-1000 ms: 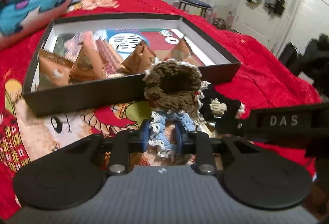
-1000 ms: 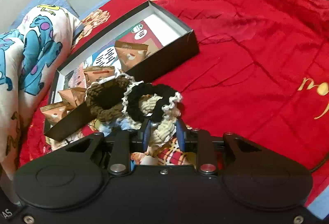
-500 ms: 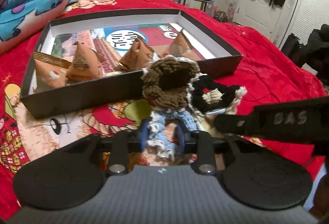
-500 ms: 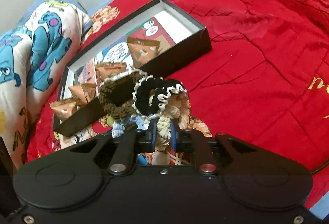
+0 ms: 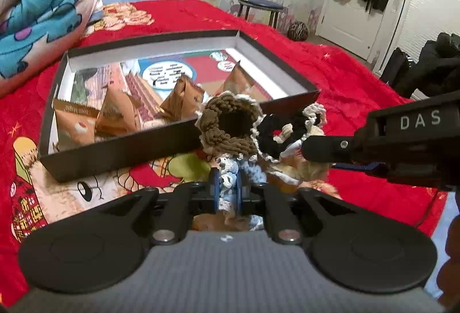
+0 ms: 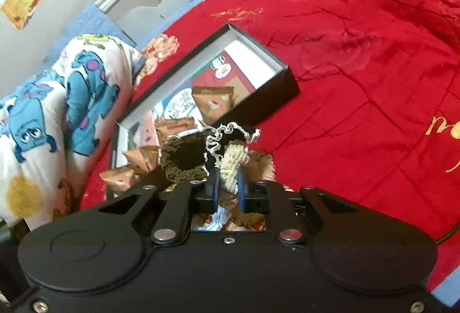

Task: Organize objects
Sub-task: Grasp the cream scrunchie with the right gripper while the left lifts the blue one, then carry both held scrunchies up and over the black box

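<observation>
We have a bunch of crocheted scrunchies between us and the box, lifted just off the red bed [image 6: 359,77] at the box's near wall. The left tool [image 5: 228,192] is pinched narrow on the blue scrunchie [image 5: 230,175], and the right tool [image 6: 228,189] is pinched narrow on the cream scrunchie [image 6: 233,163]. The brown scrunchie [image 5: 227,123] stands above the blue one, with the black scrunchie [image 5: 276,131] touching it at its 3 o'clock; whether these two are tangled with the held ones or only leaning on them we cannot tell. We judge all of them very light, soft and springy: yarn compresses under the jaws, will not slip much, and cannot break, but loops may snag on each other and drag neighbours along. The best hold is across a single band of the ring, as both tools have it now, not through the frilled edge. The black box [image 5: 120,146] is open, shallow and white-walled, with a printed sheet on its floor. Inside it lie several brown triangular packets [image 5: 118,114], mostly toward its 9 o'clock end in the left wrist view, one near the middle and one at the 3 o'clock end. The middle of the floor looks free for the scrunchies.
</observation>
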